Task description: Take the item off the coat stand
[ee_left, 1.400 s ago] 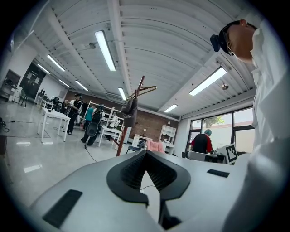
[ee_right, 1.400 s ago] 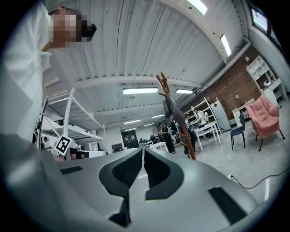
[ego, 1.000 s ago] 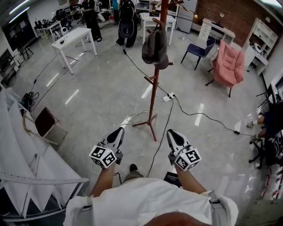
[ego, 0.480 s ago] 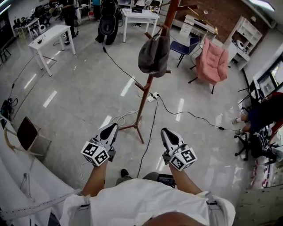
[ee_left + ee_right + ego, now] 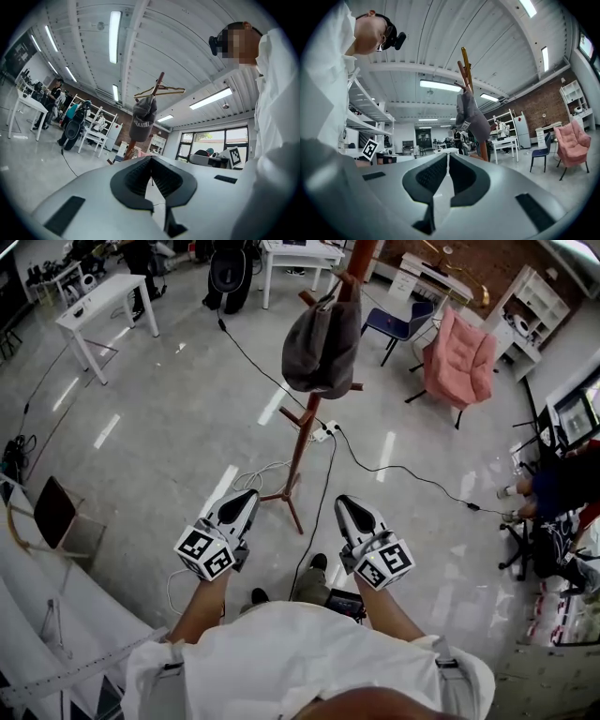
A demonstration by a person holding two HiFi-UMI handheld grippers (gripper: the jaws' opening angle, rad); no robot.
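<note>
A dark grey cap point(image 5: 321, 348) hangs from an upper peg of the reddish wooden coat stand point(image 5: 302, 437), which rises from the floor ahead of me. The same cap point(image 5: 142, 123) shows in the left gripper view, and the cap point(image 5: 472, 117) in the right gripper view, beyond the jaws. My left gripper point(image 5: 246, 498) is held low, left of the stand's feet, jaws shut and empty. My right gripper point(image 5: 347, 506) is just right of the feet, also shut with nothing in it. Both are well short of the cap.
A black cable point(image 5: 403, 474) and a white power strip point(image 5: 326, 434) lie on the floor behind the stand. A pink armchair point(image 5: 457, 362), a blue chair point(image 5: 398, 322) and a white table point(image 5: 98, 301) stand around. A seated person point(image 5: 553, 488) is at the right edge.
The view has drawn nearer to the coat stand; the cap now looms larger and closer. Both grippers stayed shut and kept their place in front of me.
</note>
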